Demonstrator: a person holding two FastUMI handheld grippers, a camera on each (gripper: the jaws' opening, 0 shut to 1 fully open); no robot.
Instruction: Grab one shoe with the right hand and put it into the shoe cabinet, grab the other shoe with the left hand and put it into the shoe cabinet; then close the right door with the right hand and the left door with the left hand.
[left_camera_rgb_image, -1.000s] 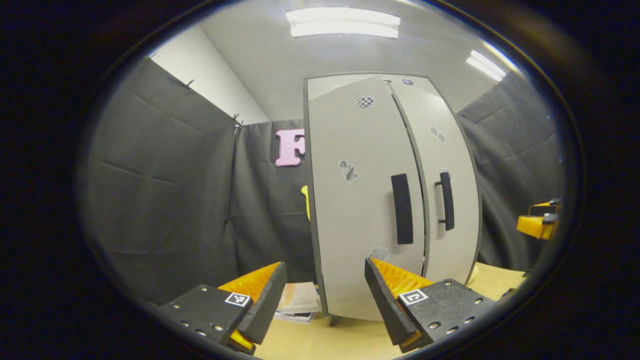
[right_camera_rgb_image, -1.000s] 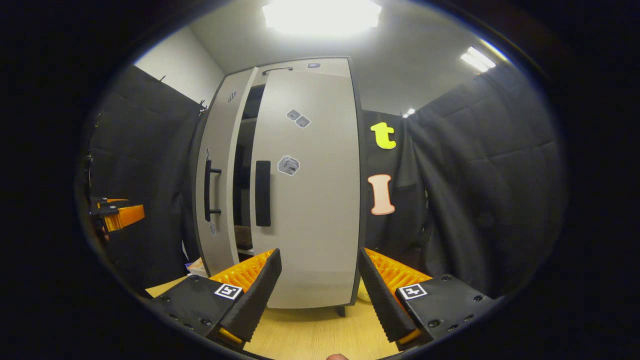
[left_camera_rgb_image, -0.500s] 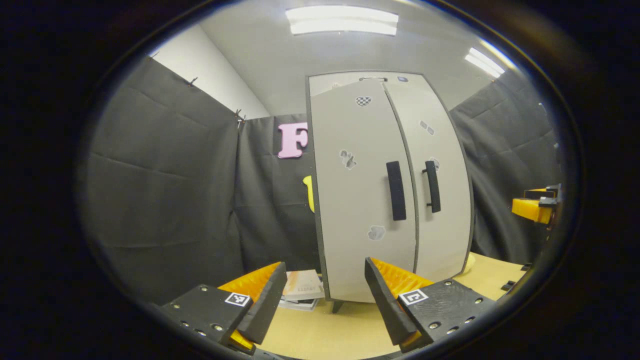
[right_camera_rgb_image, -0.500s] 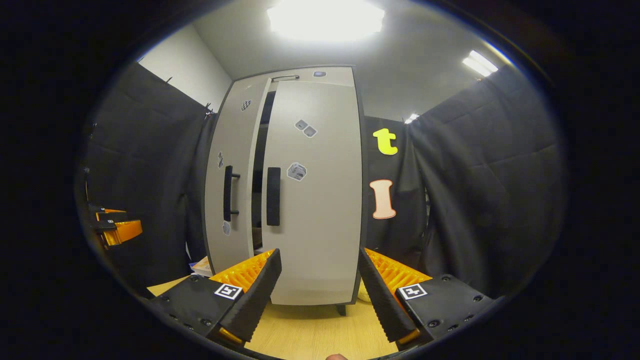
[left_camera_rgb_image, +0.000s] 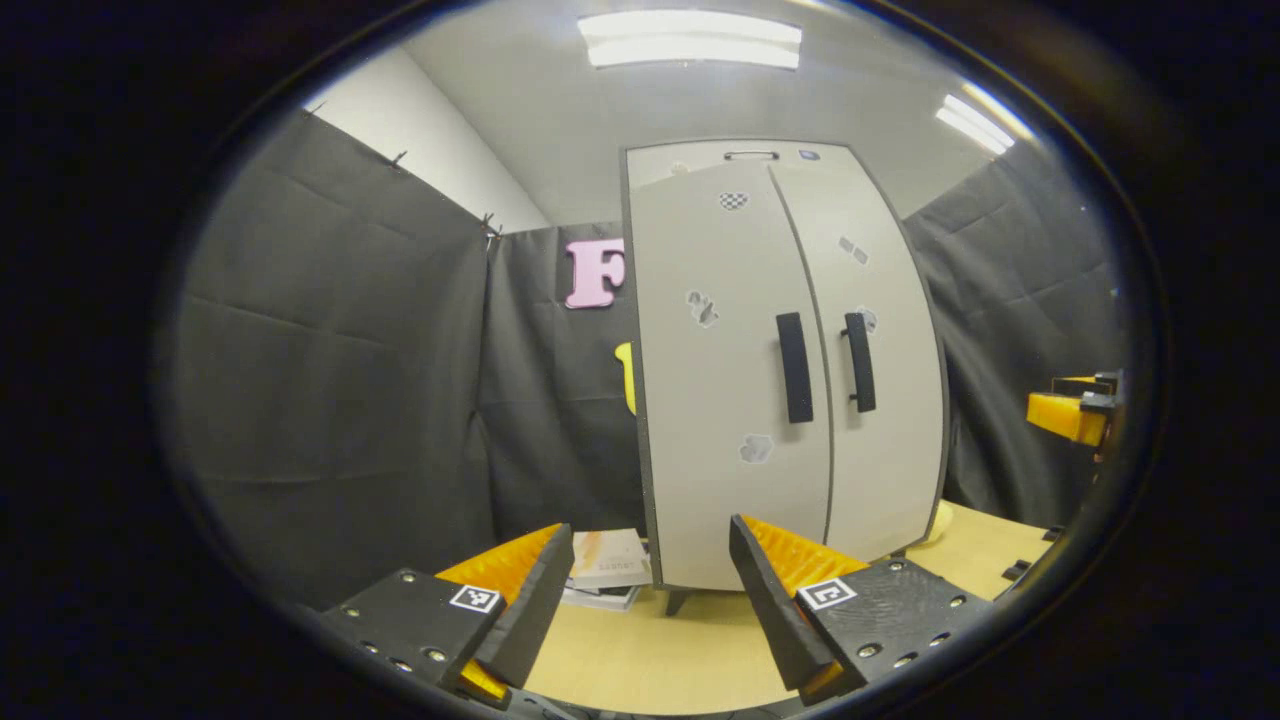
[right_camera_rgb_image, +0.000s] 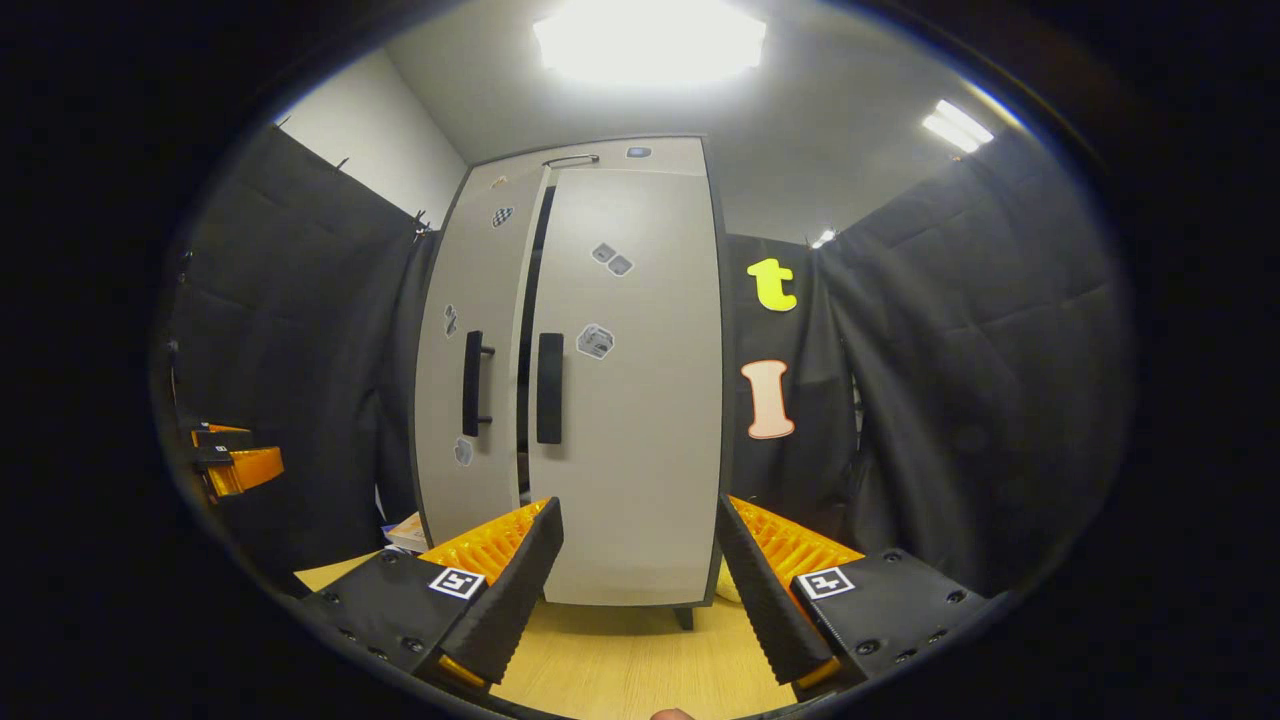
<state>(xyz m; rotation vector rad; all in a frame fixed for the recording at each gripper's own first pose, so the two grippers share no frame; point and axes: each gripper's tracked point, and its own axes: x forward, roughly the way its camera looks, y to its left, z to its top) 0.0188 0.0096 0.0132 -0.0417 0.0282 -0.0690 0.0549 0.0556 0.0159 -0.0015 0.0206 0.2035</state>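
Both grippers have drawn back from the shoe cabinet since a second ago, and its left door has swung almost flush with the right door. From the right gripper view a thin dark slit remains between the two doors, so I judge the left one not quite seated (the left gripper view makes the seam look tight). No shoe lies on the table, so they are presumably inside the cabinet.

The left gripper hangs low in front of the cabinet's left door, jaws wide and empty; the right gripper sits likewise before the right door, jaws wide, holding nothing. Each is well apart from the black door handles.

Closing the left door seems to be the step at hand, nearly done. Next, a light push from the left gripper on that door's face, near the handle, would close the slit.

A stack of books lies on the table beside the cabinet's left foot.
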